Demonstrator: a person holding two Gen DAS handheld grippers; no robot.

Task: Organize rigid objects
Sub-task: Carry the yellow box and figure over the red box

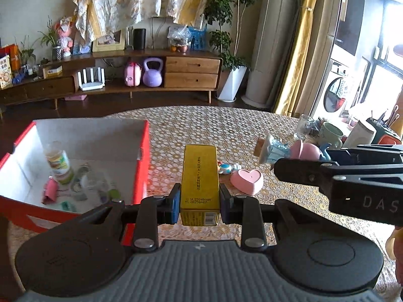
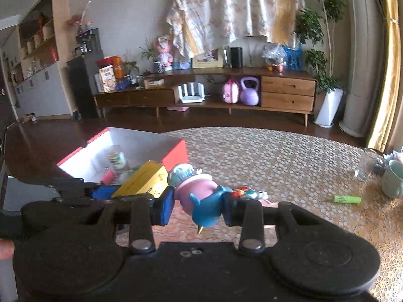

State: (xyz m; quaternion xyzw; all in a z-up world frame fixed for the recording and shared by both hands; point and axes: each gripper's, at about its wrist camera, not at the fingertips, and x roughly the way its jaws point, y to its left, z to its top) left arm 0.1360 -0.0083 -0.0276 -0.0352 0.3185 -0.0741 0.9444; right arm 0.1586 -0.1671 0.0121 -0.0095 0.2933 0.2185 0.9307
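- The left gripper, at lower centre of its own view, has its blue pads pressed on both sides of a yellow carton, which stands upright between them, lifted above the patterned tablecloth.
- The right gripper clamps a pink and blue toy figure, tilted, at the centre of the right wrist view.
- A red box with white inner walls sits at left; inside lie a bottle and smaller bits.
- A pink heart-shaped dish rests on the cloth right of the carton.
- A green tube lies at right, near a mug.
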